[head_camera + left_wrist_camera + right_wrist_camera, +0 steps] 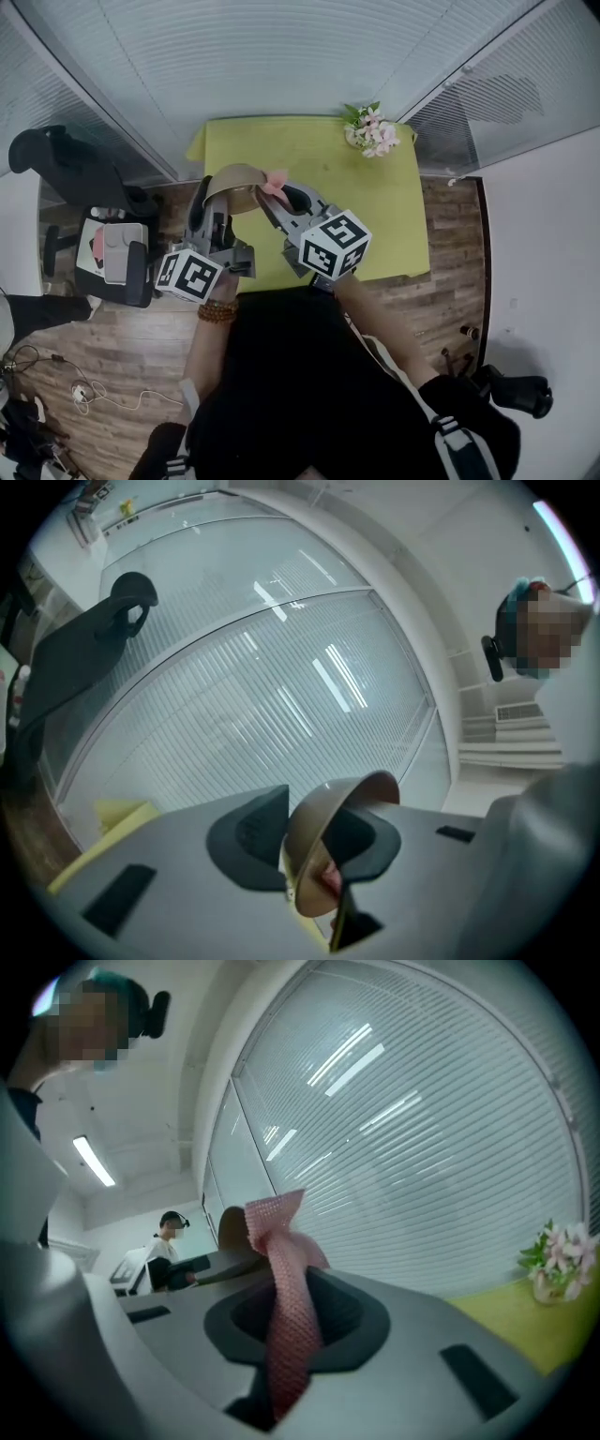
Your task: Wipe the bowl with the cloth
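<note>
The left tongs (217,204) are clamped on the rim of a tan bowl (234,185). One jaw is inside the bowl and the other outside, and the gap between them is narrow. The bowl is lifted clear of the green tabletop (375,216), above its near left part. It is tipped onto its side, with the opening turned towards the person.

The right tongs (295,1321) are pinched narrowly on a pink cloth (281,1307). The cloth stands up out of the jaws as a twisted strip with a folded corner at the top. In the head view the cloth hangs over the near half of the tabletop, and its top end reaches the right edge of the bowl. I cannot tell whether the two are touching.

A small bunch of pink and white flowers (372,131) sits at the far right corner of the tabletop. A black chair (70,164) stands on the wooden floor (112,356) off the tabletop's left side.
</note>
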A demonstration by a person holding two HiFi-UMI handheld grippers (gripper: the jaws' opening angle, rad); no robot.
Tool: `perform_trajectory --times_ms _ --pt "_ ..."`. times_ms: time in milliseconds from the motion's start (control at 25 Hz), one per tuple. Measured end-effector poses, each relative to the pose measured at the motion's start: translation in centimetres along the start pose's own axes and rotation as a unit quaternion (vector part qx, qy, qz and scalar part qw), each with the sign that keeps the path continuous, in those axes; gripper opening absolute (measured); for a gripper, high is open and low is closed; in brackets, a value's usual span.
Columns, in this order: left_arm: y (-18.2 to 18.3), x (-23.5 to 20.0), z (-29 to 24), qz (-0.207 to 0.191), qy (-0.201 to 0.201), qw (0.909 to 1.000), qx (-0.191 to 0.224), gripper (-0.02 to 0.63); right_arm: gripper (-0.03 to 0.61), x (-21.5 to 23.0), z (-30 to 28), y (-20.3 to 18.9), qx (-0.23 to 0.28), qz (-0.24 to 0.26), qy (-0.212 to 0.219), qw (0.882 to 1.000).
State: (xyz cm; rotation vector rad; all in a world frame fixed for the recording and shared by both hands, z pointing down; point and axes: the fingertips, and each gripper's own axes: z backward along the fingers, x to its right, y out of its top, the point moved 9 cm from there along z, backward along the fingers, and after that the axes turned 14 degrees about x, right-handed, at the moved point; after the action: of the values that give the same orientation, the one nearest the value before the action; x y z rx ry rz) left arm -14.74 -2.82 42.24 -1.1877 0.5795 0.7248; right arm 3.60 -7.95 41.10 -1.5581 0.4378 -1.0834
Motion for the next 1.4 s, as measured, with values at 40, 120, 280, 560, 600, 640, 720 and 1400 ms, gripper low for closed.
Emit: perform_trajectory --times_ms 40,120,280,560,600,640,720,1400 --pt "0.3 0.2 -0.1 -0.028 -0.008 0.9996 0.001 0.084 0.044 0.0 0.1 -0.1 -0.005 -0.017 0.01 1.0" --pt "1.0 0.4 -0.3 -0.09 -0.02 0.9957 -0.004 0.079 0.032 0.0 0.6 -0.4 -0.014 -0.043 0.032 0.998" --pt "1.5 -0.4 -0.9 -0.115 -0.022 0.9922 -0.042 0.052 0.011 0.1 2.2 -0.3 -0.004 -0.049 0.077 0.996" --pt "0.6 -2.9 -0.9 -0.097 0.025 0.9915 -0.083 0.041 0.011 3.2 5.7 1.5 0.037 -0.015 0.032 0.999" --pt "0.2 -3.2 -1.0 -0.101 0.03 0.9898 -0.096 0.041 0.011 3.7 6.1 1.8 0.043 -0.016 0.019 0.999" --pt "-0.3 -3.5 -1.1 -0.106 0.034 0.9876 -0.111 0.041 0.011 4.2 6.4 1.9 0.048 -0.018 0.008 0.999" --pt "-1.4 -4.1 -1.4 -0.117 0.038 0.9821 -0.143 0.041 0.011 4.7 6.9 1.9 0.052 -0.014 -0.009 0.999" --pt "-14.6 -9.7 -2.7 -0.075 0.063 0.9355 -0.339 0.043 0.012 5.3 7.7 1.0 0.034 0.035 -0.059 0.997"
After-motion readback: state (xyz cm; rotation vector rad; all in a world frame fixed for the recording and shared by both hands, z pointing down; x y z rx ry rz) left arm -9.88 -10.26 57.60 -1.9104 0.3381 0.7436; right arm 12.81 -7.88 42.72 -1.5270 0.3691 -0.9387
